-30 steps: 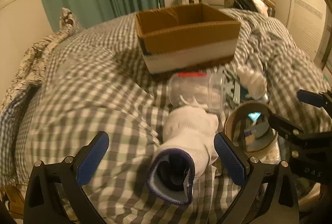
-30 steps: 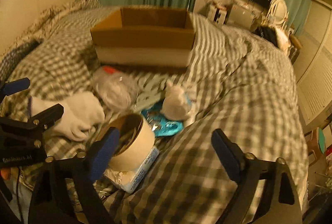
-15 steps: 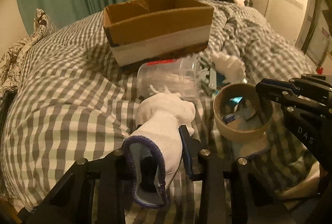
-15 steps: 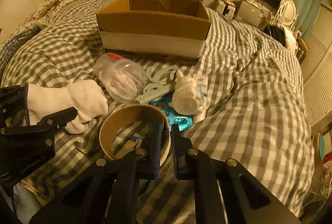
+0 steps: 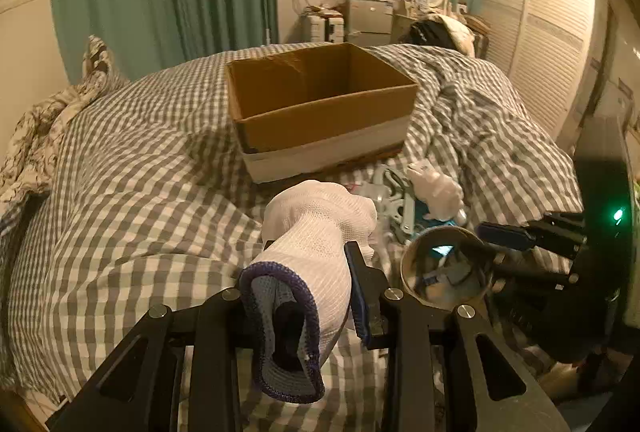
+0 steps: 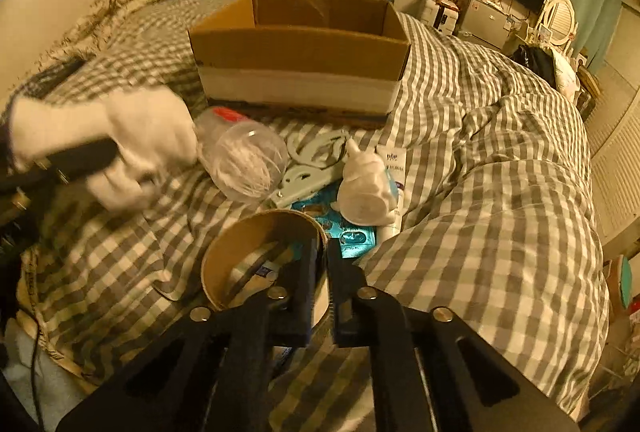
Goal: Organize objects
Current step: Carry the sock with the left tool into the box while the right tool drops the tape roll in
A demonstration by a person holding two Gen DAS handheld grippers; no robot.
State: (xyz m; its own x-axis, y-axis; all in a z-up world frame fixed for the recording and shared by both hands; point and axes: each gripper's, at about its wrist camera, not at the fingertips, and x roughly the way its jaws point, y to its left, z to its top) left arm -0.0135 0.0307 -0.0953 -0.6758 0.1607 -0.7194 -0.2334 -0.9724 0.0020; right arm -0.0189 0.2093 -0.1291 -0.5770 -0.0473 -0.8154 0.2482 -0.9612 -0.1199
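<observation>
On a checked bed (image 5: 120,192), the left claw (image 5: 308,296) angles downward, clamped on a white glove (image 5: 316,232) raised above the covers. The right claw (image 6: 322,264) tilts steeply down, its jaws pinching the wall of a cardboard tape ring (image 6: 224,256) while easing open. An open cardboard box (image 6: 300,52) sits beyond.

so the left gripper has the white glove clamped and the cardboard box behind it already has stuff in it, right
Not quite. The left gripper does clamp the white glove, but the cardboard box shows only bare cardboard inside; nothing is in it. The left wrist view looks straight into it.
</observation>
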